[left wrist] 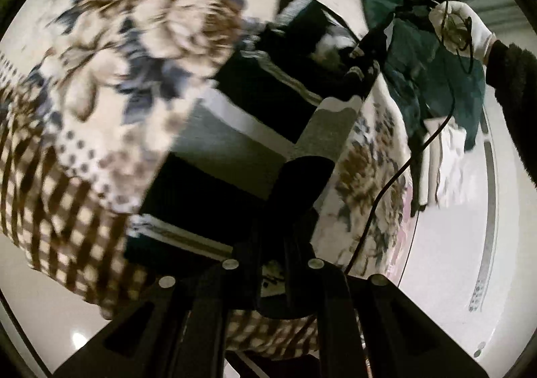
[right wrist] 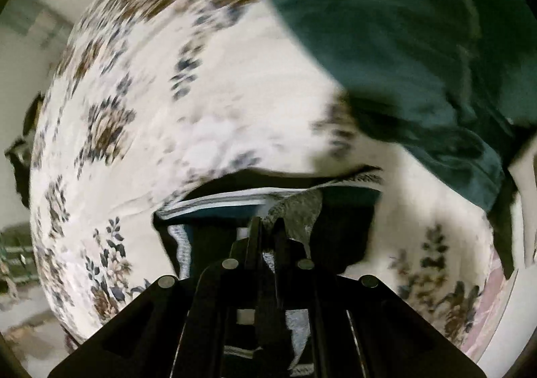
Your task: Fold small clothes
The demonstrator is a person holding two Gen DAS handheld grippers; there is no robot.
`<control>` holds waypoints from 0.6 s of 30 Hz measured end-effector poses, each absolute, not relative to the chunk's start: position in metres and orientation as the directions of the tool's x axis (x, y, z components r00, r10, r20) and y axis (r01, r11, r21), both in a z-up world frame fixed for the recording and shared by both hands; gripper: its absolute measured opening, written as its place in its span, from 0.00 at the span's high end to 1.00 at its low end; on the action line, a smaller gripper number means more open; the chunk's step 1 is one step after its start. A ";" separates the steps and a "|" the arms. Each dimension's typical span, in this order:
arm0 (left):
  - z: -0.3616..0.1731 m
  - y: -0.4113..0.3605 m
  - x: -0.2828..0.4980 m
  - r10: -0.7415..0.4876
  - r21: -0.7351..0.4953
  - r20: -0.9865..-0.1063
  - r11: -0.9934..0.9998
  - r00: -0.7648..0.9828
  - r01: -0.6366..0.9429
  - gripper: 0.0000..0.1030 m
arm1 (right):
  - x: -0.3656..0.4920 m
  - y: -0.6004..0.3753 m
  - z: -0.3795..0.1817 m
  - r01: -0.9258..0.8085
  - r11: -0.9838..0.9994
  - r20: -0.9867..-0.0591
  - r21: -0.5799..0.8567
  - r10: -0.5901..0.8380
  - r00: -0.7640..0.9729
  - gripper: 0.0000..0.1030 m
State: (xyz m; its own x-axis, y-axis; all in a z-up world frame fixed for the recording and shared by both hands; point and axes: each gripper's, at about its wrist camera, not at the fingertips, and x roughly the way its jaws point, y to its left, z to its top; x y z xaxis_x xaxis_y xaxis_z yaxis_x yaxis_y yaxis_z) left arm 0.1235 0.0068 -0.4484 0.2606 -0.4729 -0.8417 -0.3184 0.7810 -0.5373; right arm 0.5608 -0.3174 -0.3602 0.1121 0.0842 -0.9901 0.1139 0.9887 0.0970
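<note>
Both claws pinch the same striped garment [left wrist: 255, 129], black with grey and white bands. It hangs stretched between them over the flowered bed [left wrist: 141, 42], running from the lower centre of the left wrist view up to the right claw [left wrist: 364, 57] at upper right. The left claw [left wrist: 295, 176] is clamped on its near edge. In the right wrist view the right claw [right wrist: 268, 227] is closed on a grey-and-white corner at lower centre.

A green garment [right wrist: 386, 25] lies at the upper right of that view, near the lifted one. To fold well, I judge the two grips should stay level and taut, carry the edge across evenly, and land it clear of the green piece. A cable [left wrist: 386, 190] dangles close to the cloth and could snag.
</note>
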 end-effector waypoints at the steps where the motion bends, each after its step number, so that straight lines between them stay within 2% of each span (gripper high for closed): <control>1: -0.453 0.015 0.122 -0.475 -0.540 -0.840 0.772 0.261 -0.335 0.93 | 0.565 -0.296 -0.366 0.092 0.992 -0.992 0.081 0.071 0.104 0.94; 8: -0.491 0.063 0.110 -0.471 -0.529 -0.848 0.731 0.241 -0.431 0.93 | 0.580 -0.169 -0.429 -0.032 0.999 -0.998 -0.035 -0.034 0.049 0.95; 12: -0.516 0.075 0.106 -0.494 -0.528 -0.846 0.719 0.203 -0.452 0.92 | 0.580 -0.133 -0.466 -0.070 0.994 -0.996 -0.086 -0.084 0.022 0.94; 14: -0.531 0.080 0.107 -0.509 -0.529 -0.841 0.702 0.182 -0.476 0.88 | 0.580 -0.127 -0.484 -0.065 0.997 -0.998 -0.051 -0.054 -0.040 0.94; 15: -0.535 0.084 0.106 -0.519 -0.536 -0.835 0.689 0.183 -0.488 0.88 | 0.579 -0.128 -0.488 -0.052 0.998 -0.998 -0.028 -0.031 -0.059 0.90; 16: -0.540 0.089 0.107 -0.525 -0.532 -0.834 0.681 0.171 -0.503 0.83 | 0.576 -0.129 -0.490 -0.034 0.999 -0.997 0.020 0.018 -0.080 0.87; 17: -0.542 0.094 0.106 -0.522 -0.521 -0.838 0.683 0.157 -0.512 0.78 | 0.570 -0.133 -0.488 -0.018 0.997 -0.992 0.079 0.077 -0.099 0.76; 18: -0.542 0.099 0.106 -0.526 -0.523 -0.836 0.680 0.156 -0.513 0.69 | 0.562 -0.137 -0.484 -0.008 0.991 -0.984 0.136 0.134 -0.115 0.59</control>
State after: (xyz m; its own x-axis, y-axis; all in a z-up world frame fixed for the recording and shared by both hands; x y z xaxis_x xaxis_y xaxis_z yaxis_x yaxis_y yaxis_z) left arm 0.1057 0.0986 -0.5421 0.1558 -0.5256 -0.8363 -0.5132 0.6804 -0.5232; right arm 0.5619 -0.1366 -0.4843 -0.1149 0.1338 -0.9843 -0.0079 0.9907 0.1356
